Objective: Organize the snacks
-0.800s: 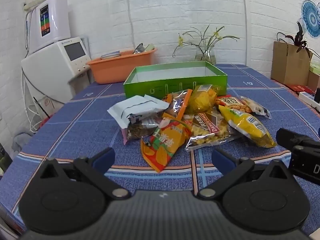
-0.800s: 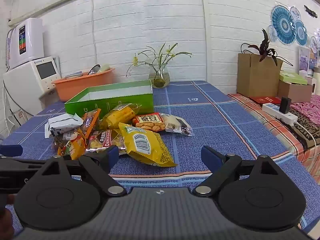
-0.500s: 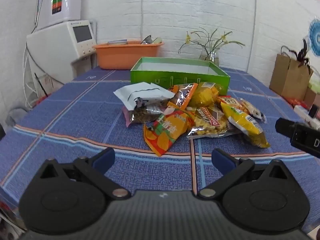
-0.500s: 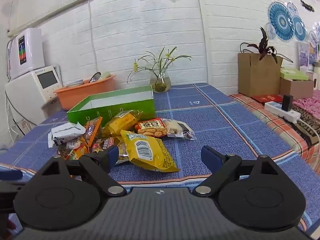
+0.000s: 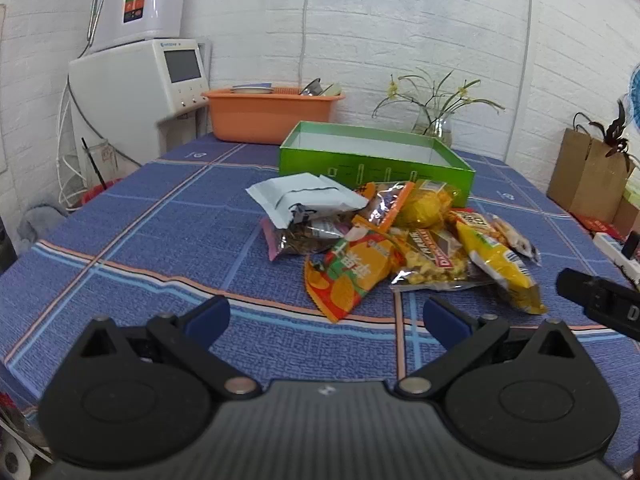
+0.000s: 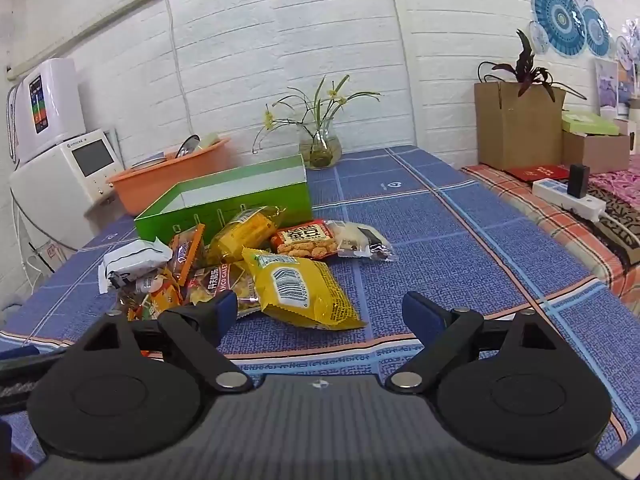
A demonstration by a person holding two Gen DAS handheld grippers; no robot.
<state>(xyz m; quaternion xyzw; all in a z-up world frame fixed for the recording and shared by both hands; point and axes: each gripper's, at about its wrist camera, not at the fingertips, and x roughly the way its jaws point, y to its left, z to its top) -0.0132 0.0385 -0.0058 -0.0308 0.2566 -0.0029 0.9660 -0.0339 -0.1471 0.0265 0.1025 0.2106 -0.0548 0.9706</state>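
- Left gripper [image 5: 326, 318]: jaws spread wide, nothing between them. Hovers over the blue cloth [image 5: 160, 240], short of the pile.
- Right gripper [image 6: 316, 312]: jaws likewise wide apart and empty, lined up on the yellow bag [image 6: 298, 288] at the pile's near edge.
- Snacks lie in a loose, overlapping heap mid-table: white pouch [image 5: 304, 196], orange chip bag [image 5: 352, 276], clear cracker bag [image 5: 436, 260], red peanut pack [image 6: 306, 238].
- Green box [image 5: 372, 166] stands open just behind the heap, touching or nearly touching the rear packs; it looks empty. Judged to be the target container, placed close so transfers are short.
- Judgement: nothing boxed yet; task at its start. Wide jaws suit puffy bags.
- Risk: slick, air-filled film may slip or drag a neighbouring pack along.
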